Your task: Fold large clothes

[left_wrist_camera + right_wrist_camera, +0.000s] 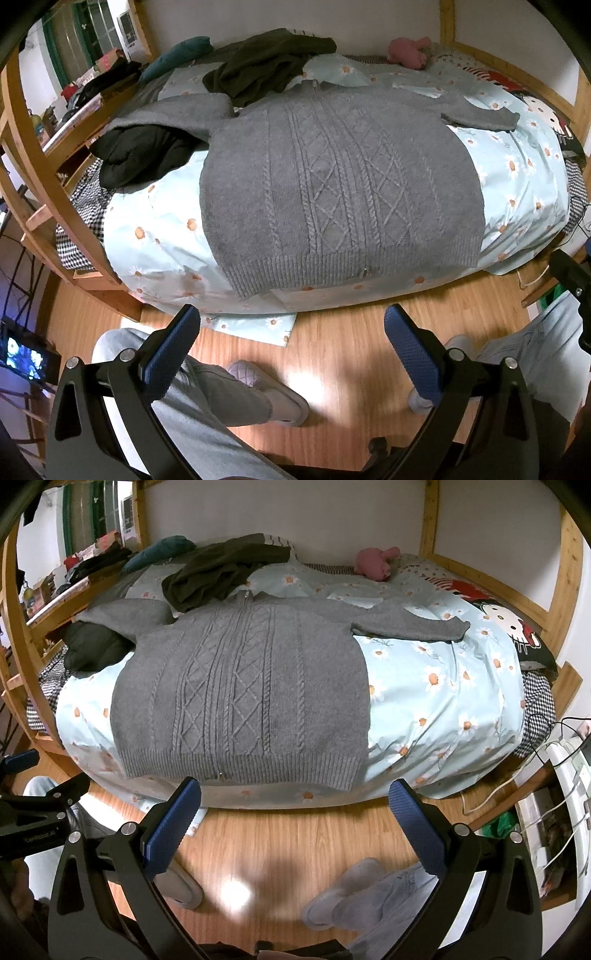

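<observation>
Wooden-framed bed [48,192] over wood floor [351,354]; grey cable-knit sweater [343,181] spread flat on the daisy-print quilt [155,229], unfolded.

Nearest: left gripper [291,332] with jaws spread wide, blue pads [170,354] holding nothing, hanging over the floor short of the bed edge; right gripper [295,805] likewise wide apart and empty, touching nothing; slippered feet [273,391] below. Middle: sweater hem at the near bed edge, zipper up the front, one sleeve laid out to the right, the other draped over a black garment [140,155] at left. Far: dark olive garment [266,62] beside the collar, pink plush toy [376,563] by the wall. Only the right view shows the cartoon-cat pillow [502,624] in full and cables [554,812] at right; only the left view shows a lit screen [26,356].
</observation>
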{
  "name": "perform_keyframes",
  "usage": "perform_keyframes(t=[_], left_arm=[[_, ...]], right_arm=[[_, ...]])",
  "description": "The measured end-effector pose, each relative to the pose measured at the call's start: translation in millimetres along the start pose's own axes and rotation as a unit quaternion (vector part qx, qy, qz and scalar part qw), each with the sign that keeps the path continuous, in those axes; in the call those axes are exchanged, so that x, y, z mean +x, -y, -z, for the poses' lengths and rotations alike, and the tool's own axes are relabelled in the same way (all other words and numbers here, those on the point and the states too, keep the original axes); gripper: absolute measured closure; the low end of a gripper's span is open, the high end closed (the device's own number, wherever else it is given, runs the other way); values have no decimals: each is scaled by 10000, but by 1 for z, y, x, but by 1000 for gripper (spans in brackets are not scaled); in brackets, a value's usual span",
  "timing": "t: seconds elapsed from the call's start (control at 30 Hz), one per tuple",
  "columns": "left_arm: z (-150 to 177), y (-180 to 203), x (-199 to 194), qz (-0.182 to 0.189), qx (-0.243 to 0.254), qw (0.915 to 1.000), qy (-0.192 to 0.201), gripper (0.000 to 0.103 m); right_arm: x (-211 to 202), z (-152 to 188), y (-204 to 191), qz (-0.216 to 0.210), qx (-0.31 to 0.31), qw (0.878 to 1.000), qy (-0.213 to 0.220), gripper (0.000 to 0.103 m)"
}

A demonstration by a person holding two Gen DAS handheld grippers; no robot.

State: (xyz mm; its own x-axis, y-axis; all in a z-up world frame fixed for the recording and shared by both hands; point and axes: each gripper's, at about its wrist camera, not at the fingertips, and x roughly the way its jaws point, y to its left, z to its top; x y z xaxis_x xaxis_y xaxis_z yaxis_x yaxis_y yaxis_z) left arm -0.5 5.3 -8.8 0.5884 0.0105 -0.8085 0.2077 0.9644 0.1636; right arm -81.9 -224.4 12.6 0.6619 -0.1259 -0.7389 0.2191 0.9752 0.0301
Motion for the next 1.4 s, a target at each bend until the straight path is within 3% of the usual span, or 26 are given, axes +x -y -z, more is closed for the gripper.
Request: perform_keyframes(t=[1.03, 1.4], left_arm=[[1, -2, 3, 29, 16, 10000, -65, 4], [-9, -18, 23, 273, -284, 9985, -380, 4]], right_arm=[[1, 1, -2, 39, 10, 10000, -6, 3], [1, -13, 0, 164, -97, 9997, 176, 3]])
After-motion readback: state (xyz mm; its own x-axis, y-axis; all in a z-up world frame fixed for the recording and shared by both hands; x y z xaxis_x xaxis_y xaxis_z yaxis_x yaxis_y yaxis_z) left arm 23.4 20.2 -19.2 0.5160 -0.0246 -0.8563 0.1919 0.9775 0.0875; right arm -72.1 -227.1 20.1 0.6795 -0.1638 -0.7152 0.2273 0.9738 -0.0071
